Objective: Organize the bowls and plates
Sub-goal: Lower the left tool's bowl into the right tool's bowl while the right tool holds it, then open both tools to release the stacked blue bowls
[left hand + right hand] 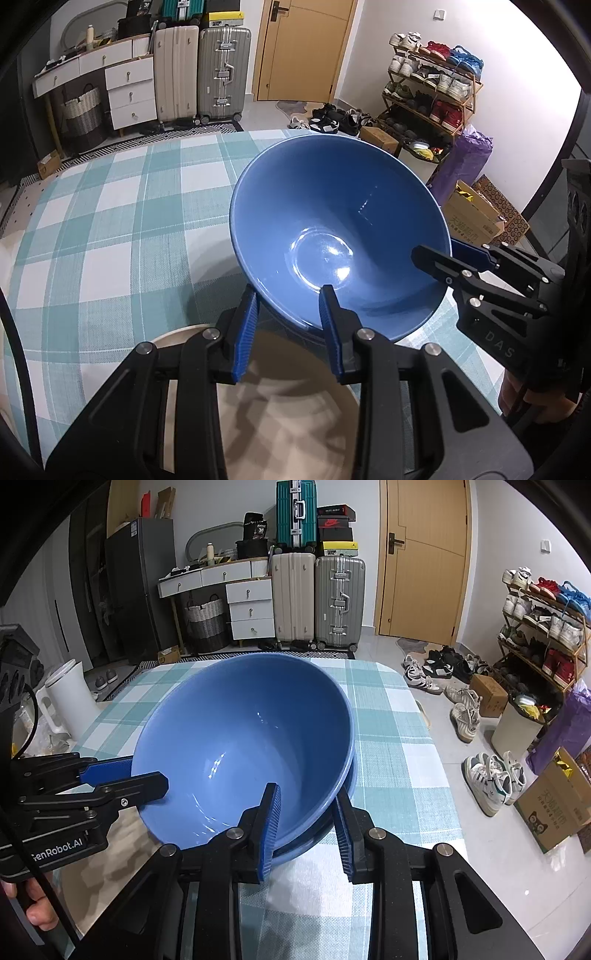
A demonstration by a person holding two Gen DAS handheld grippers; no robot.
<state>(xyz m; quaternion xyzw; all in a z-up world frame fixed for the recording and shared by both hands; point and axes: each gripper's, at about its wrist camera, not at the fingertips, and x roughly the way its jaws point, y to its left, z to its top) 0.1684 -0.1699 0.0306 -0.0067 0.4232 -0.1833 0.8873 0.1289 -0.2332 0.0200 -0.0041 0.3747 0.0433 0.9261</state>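
Checked teal cloth (391,738) on table | suitcases (317,598), shoe rack (543,627) behind | both fingers grasping blue bowl (332,221)

Table under a teal-and-white checked woven tablecloth (388,738), rounded far-right corner in the right wrist view. Round beige plate (288,406) sits on the cloth at the near edge. Second glossy blue ceramic bowl (351,775), rim showing beneath the lifted one, toward the near-right side; can't tell if it rests on the cloth.
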